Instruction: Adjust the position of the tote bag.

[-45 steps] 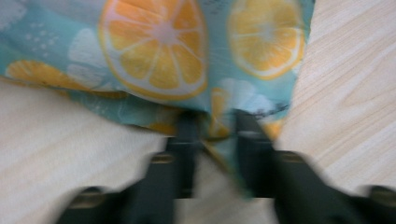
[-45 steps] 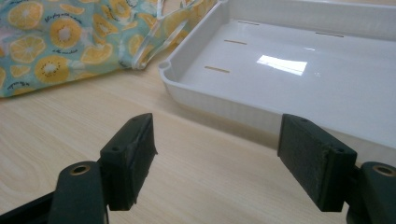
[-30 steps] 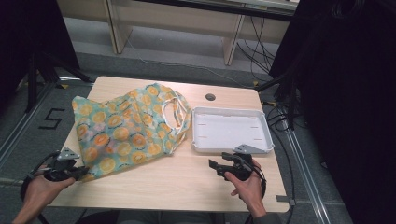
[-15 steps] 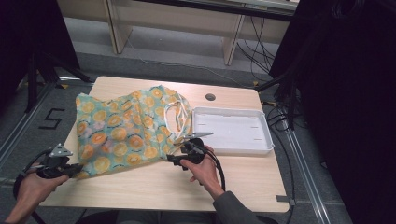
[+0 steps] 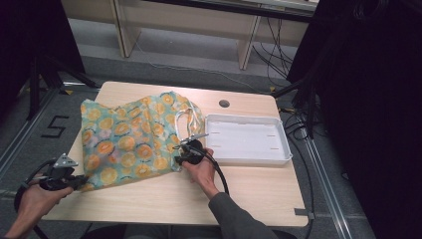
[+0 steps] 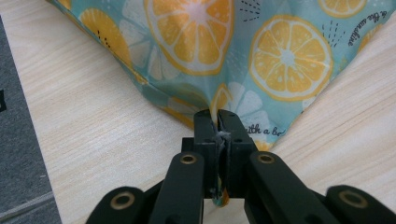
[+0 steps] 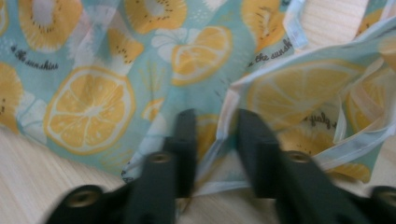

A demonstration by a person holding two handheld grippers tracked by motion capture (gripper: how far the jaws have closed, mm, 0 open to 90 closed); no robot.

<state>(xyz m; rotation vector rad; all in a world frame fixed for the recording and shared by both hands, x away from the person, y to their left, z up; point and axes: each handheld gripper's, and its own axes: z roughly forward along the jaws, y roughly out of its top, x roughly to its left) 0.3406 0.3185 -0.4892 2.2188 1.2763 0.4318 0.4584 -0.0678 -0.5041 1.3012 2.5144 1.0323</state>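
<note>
Teal cloth bag (image 5: pixel 129 142), orange-slice print, white handles; lies flat, slightly rumpled, spread out just left of the white tray (image 5: pixel 249 140).

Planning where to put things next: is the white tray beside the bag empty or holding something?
Empty. The high view shows the white tray's bare floor with nothing in it; the fruit-print bag lies outside it.

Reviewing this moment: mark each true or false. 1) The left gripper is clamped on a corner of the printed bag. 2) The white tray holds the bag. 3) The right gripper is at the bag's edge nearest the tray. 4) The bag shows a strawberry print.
1) True: the left gripper pinches a corner of the bag.
2) False: the tray lies beside the bag.
3) True: the right gripper straddles that hem, jaws just closing.
4) False: citrus slices.
</note>
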